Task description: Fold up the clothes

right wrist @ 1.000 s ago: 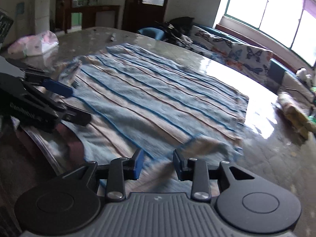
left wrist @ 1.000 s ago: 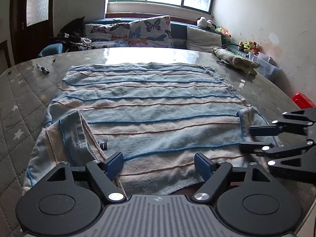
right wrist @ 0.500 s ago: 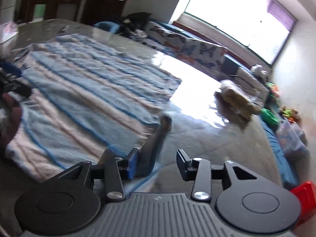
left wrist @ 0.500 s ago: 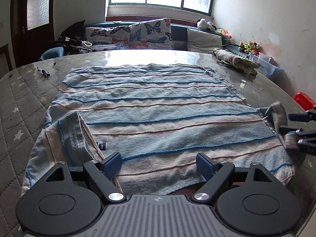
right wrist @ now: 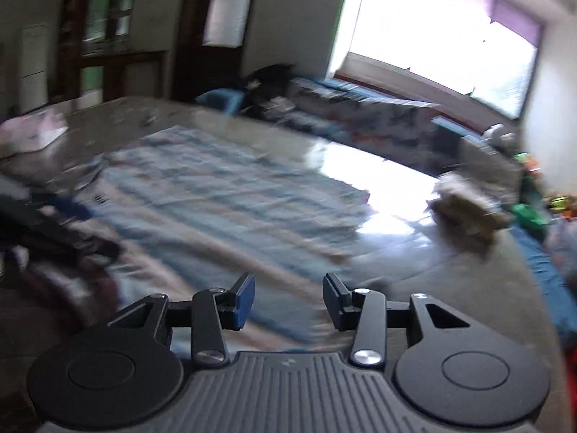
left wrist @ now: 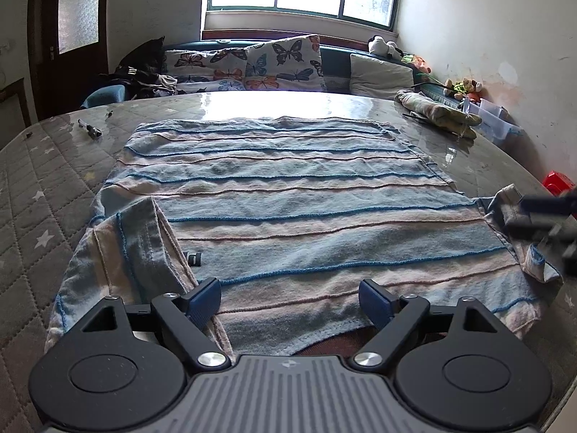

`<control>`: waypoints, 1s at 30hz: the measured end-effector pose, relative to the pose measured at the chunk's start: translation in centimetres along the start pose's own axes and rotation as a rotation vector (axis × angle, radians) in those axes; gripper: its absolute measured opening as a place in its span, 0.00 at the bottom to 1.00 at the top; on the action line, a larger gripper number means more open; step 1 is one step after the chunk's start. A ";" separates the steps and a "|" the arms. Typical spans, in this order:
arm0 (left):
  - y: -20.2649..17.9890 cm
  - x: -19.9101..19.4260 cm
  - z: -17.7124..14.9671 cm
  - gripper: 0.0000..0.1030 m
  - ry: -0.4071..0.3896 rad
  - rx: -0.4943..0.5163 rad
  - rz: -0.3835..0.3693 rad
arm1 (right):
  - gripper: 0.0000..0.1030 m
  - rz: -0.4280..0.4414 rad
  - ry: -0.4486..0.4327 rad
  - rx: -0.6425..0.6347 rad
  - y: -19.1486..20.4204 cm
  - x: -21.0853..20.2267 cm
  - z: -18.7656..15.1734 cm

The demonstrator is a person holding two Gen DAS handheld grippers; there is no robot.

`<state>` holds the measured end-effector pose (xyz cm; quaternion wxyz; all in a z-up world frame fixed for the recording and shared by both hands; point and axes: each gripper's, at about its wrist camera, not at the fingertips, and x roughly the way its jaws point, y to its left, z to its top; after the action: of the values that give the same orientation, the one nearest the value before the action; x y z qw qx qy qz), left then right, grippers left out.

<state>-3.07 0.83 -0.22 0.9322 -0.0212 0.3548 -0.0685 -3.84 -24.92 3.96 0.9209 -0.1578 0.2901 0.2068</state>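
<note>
Garment (left wrist: 288,195) lies flat just beyond left gripper's (left wrist: 290,297) spread fingers (left wrist: 203,297).

Garment spread flat on the counter, one tool at each near corner

The shirt (left wrist: 288,195) lies across the middle of the counter (left wrist: 43,187), its left sleeve (left wrist: 140,249) folded onto the body. The left tool (left wrist: 290,297) sits over the near hem; the right tool (left wrist: 541,216) is at the right sleeve. Behind the counter stands a sofa (left wrist: 335,61) with cushions (left wrist: 249,68).
</note>
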 end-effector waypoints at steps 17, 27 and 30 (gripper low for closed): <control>0.4 -0.4 -0.2 0.83 -0.005 -0.002 0.011 | 0.41 -0.298 0.169 -0.064 -5.2 -0.2 -4.5; 1.2 -1.0 -0.1 0.83 -0.035 0.002 0.103 | 0.41 -0.097 0.076 -0.015 -2.9 1.0 -2.3; 2.2 -1.2 0.1 0.83 -0.050 -0.005 0.154 | 0.41 -0.065 0.093 -0.003 -2.3 3.2 -2.3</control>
<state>-3.66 3.20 0.49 0.9432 0.0022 0.3323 0.0049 -1.44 -26.95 0.61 0.9126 -0.1778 0.3268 0.1695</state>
